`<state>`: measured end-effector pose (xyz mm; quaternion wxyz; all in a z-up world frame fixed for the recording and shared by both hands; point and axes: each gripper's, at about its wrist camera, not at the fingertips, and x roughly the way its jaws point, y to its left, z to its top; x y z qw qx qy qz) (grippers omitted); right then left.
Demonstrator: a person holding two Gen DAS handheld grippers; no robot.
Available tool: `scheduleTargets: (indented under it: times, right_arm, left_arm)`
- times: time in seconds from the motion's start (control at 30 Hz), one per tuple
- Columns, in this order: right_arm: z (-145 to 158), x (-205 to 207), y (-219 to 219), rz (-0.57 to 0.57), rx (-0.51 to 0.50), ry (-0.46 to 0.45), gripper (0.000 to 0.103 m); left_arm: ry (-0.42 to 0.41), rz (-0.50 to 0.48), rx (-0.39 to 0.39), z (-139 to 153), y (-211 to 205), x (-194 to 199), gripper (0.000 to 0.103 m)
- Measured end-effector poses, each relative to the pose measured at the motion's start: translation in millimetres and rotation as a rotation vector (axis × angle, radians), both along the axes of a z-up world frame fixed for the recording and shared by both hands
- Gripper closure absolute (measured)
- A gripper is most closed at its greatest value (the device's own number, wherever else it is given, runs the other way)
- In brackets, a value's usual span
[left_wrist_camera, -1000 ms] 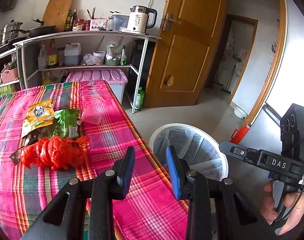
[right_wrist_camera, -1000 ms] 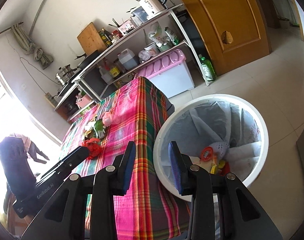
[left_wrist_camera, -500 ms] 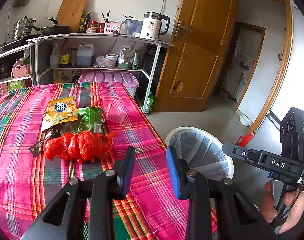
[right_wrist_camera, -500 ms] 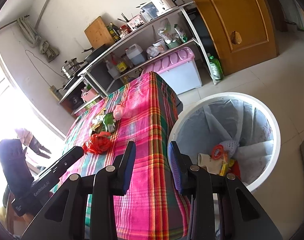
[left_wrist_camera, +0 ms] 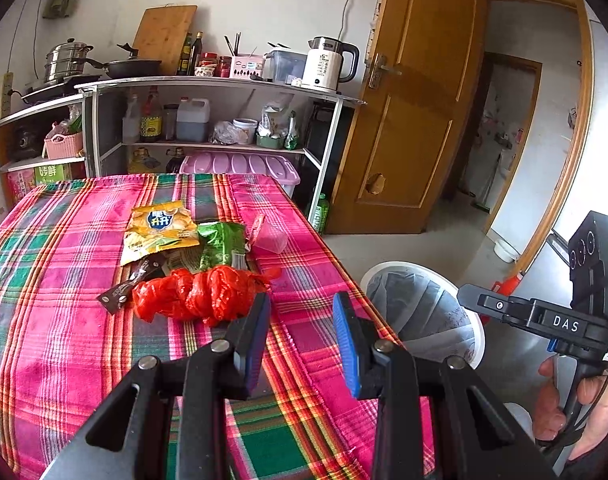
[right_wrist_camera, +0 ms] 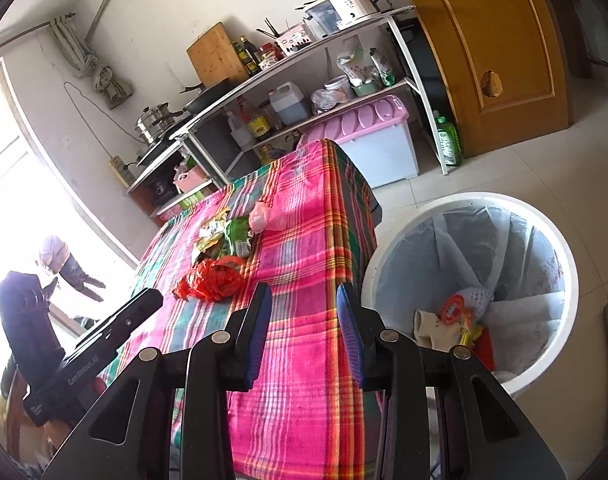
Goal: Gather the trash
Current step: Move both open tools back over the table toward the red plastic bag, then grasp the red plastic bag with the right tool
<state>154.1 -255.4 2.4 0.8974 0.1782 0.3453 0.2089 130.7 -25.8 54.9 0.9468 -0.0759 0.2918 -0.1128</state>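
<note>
Above the plaid tablecloth point(left_wrist_camera: 84, 320): left gripper point(left_wrist_camera: 302, 334), jaws spread, nothing between the blue pads point(left_wrist_camera: 345, 336). Hovering over the near right part of the table, not touching the cloth.

Just ahead and left of the fingertips: crumpled red plastic bag point(left_wrist_camera: 200, 294), lying on the cloth. Behind it, touching or overlapping: dark brown wrapper point(left_wrist_camera: 128, 286), green snack packet point(left_wrist_camera: 222, 244), yellow chip bag point(left_wrist_camera: 160, 230). Small pink plastic cup point(left_wrist_camera: 270, 238) on its side, to the right of the green packet.

Off the table's right edge, on the floor: white trash bin point(left_wrist_camera: 477, 338) with pale liner.

Over the table's corner beside the bin: right gripper point(right_wrist_camera: 304, 330), jaws likewise spread, empty. Held by a hand point(left_wrist_camera: 583, 408) low at right in the left view.

Inside the bin point(right_wrist_camera: 563, 248): cream-coloured scrap point(right_wrist_camera: 427, 326), orange ring-shaped piece point(right_wrist_camera: 451, 308), yellow and red bits beside them.

Behind the table: metal shelving point(left_wrist_camera: 224, 84) with kettle point(left_wrist_camera: 329, 64), bottles, pots. Wooden door point(left_wrist_camera: 415, 120) at right.
</note>
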Motion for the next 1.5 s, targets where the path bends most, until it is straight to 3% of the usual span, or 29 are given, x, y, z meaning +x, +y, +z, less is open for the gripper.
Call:
scheduleTargets:
  times: [0.43, 0.57, 0.8, 1.2, 1.5]
  right_arm:
    - [-4, 14, 66, 0.121, -0.072, -0.008, 0.066]
    - [-9, 22, 87, 0.172, -0.088, 0.001, 0.052]
    - [-14, 40, 129, 0.254, -0.161, -0.013, 0.051]
    - [-20, 77, 190, 0.391, -0.317, -0.113, 0.048]
    - [-43, 89, 208, 0.489, -0.458, -0.104, 0.045]
  left_arm:
    - [0.021, 0.134, -0.002, -13, 64, -6, 0.069]
    - [0.030, 0.174, -0.001, -18, 83, -4, 0.067]
    - [0.054, 0.226, -0.014, -28, 115, 4, 0.059]
    - [0.096, 0.233, 0.000, -36, 147, 36, 0.055]
    - [0.141, 0.189, 0.007, -45, 151, 63, 0.051]
